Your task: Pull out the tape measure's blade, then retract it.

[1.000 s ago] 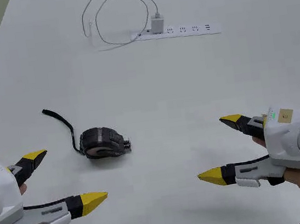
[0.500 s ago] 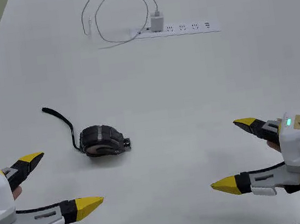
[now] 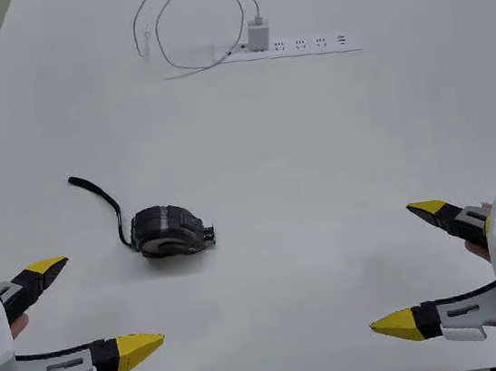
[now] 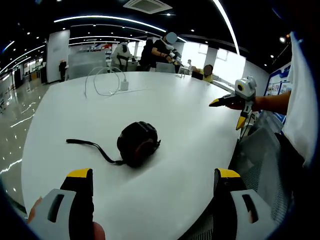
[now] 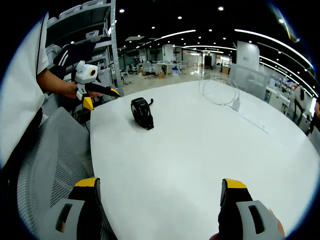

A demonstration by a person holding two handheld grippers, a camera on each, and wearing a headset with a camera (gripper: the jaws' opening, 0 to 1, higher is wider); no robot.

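Finds the black tape measure [image 3: 170,231] lying on the white desk [image 3: 318,158], nearer the left claw [image 3: 106,302] than the right claw [image 3: 398,266], its wrist strap [image 3: 99,198] trailing off to the left. Finds both claws spread wide and holding nothing, low at the near edge, well apart from the tape measure and from each other. Notes a power strip [image 3: 289,47] with a looped cable [image 3: 147,40] at the far side.

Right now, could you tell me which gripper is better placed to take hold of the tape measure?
Probably the left gripper: the tape measure lies just ahead of its open jaws, while the right gripper, also open, hovers farther off.
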